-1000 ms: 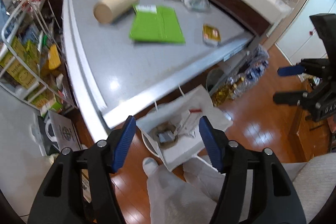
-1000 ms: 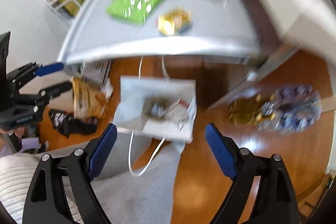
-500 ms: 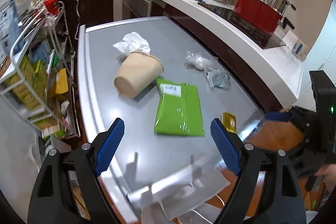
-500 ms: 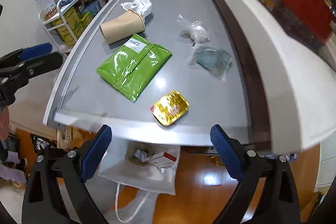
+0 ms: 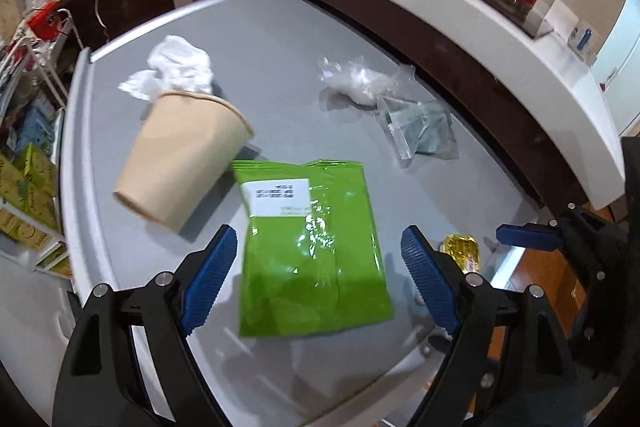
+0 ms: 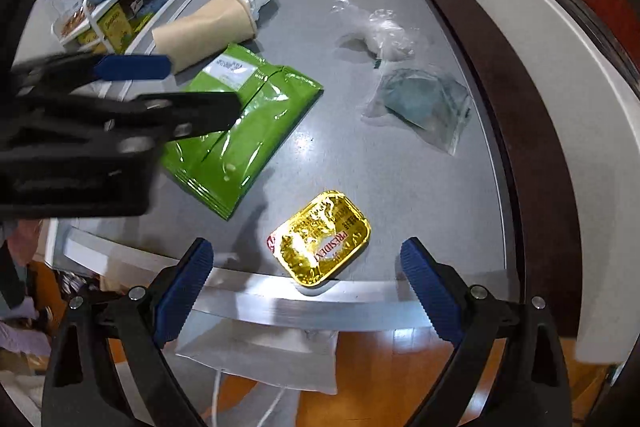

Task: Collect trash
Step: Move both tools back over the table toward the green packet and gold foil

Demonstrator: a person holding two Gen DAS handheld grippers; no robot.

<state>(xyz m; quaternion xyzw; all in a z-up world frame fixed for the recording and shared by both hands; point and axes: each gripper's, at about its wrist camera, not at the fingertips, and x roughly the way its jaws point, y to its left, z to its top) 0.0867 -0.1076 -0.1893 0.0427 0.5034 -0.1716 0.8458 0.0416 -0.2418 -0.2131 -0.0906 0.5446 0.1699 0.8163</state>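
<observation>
Green pouch (image 5: 312,247) lies flat on your grey table (image 5: 280,75), partly hidden behind your left gripper (image 6: 168,83). Your right gripper (image 6: 306,277) frames the gold foil pack (image 6: 320,237). Both jaws gape empty, having just widened.

glossy green plastic pouch (image 5: 312,247), matt paper cup (image 5: 182,159), shiny gold foil wrapper (image 6: 320,239) (crinkled), smooth grey tabletop (image 6: 400,167)

- Glossy lime-green flat plastic pouch (image 5: 312,247) with a white printed label.
- Plain tan paper cup (image 5: 180,159); crumpled white tissue (image 5: 176,67) behind.
- Shiny gold foil rectangular wrapper (image 6: 320,239) with red lettering.
- Clear zip bag (image 6: 420,99) showing grey-green contents.
- Matte grey tabletop (image 6: 360,167) edged in silver.
- Black gripper arms with ribbed blue pads (image 5: 208,279).
- White paper bag (image 6: 260,359) over orange-brown wooden floor (image 6: 380,387).
</observation>
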